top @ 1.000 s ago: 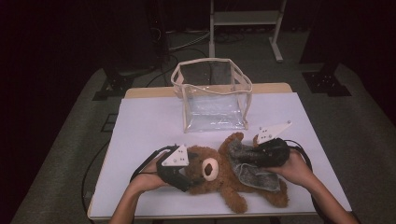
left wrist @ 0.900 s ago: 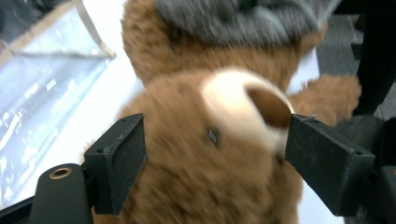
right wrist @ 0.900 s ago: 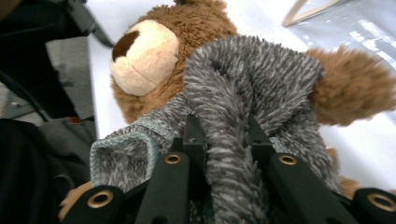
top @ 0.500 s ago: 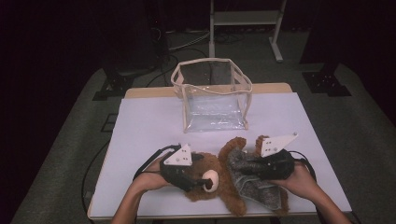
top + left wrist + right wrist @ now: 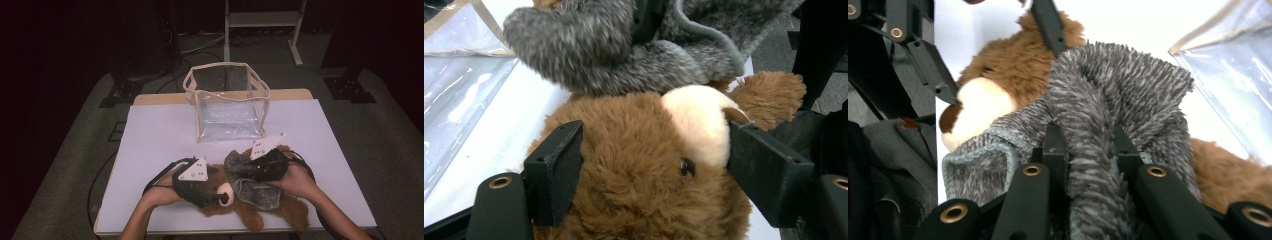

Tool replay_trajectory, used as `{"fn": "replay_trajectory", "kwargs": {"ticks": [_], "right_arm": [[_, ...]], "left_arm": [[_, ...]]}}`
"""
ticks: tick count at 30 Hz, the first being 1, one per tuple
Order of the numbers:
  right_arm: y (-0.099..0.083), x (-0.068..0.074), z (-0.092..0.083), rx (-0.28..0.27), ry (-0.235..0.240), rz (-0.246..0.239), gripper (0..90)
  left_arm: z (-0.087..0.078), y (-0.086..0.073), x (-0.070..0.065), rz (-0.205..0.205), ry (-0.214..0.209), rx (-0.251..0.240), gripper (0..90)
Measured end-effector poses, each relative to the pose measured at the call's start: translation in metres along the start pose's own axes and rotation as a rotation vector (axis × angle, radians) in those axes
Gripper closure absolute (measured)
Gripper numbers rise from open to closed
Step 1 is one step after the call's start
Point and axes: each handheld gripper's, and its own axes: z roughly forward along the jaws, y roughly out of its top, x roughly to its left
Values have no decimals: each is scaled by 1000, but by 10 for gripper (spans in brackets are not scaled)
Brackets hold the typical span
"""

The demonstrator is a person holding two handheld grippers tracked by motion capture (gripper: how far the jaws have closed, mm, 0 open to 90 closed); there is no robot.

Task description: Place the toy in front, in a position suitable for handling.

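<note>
A brown teddy bear (image 5: 250, 218) lies on its back near the front edge of the white table (image 5: 160, 135), with a grey fuzzy garment (image 5: 256, 194) over its body. My left gripper (image 5: 212, 192) has its jaws on either side of the bear's head (image 5: 634, 170). They have just been closing, and the pads press into the fur, one beside the cream snout (image 5: 696, 120). My right gripper (image 5: 1088, 145) is shut on a bunched fold of the grey garment (image 5: 1118, 85), pulled up over the bear's chest close to the head (image 5: 1008, 65).
A clear plastic bag with beige trim (image 5: 227, 102) stands open at the back middle of the table, just beyond the bear. Bare tabletop lies to its left and right. Cables trail from both grippers across the front of the table. The floor around is dark.
My right gripper has moved left toward the bear's head, dragging the grey garment with it. My left gripper has stayed at the head, its jaws narrower on it.
</note>
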Motion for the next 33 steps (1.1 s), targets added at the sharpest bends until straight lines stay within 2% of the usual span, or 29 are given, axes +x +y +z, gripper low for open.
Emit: {"fn": "replay_trajectory", "kwargs": {"ticks": [6,10,14,17,21,25,27,29,33], "right_arm": [[-15,-10,-17,-30,-21,54,751],[-19,-14,-27,-23,-47,60,750],[-18,-17,-38,-12,-71,74,750],[-7,-18,-42,-19,-69,57,750],[15,-17,-34,-11,-55,11,750],[32,-21,-11,38,-29,-10,749],[32,-25,-1,62,-28,-6,749],[28,-31,4,70,-22,26,749],[11,-42,-1,67,-21,71,750]], "left_arm": [[1,2,0,0,2,4,244],[1,1,0,-2,2,0,244],[1,1,1,0,-3,1,244],[2,2,1,-1,-5,-1,244],[2,3,-1,12,-2,10,244],[1,3,-1,18,-2,14,244],[1,3,-1,17,-3,10,244],[1,2,-1,14,-5,9,245],[1,3,-1,18,-6,9,246]]}}
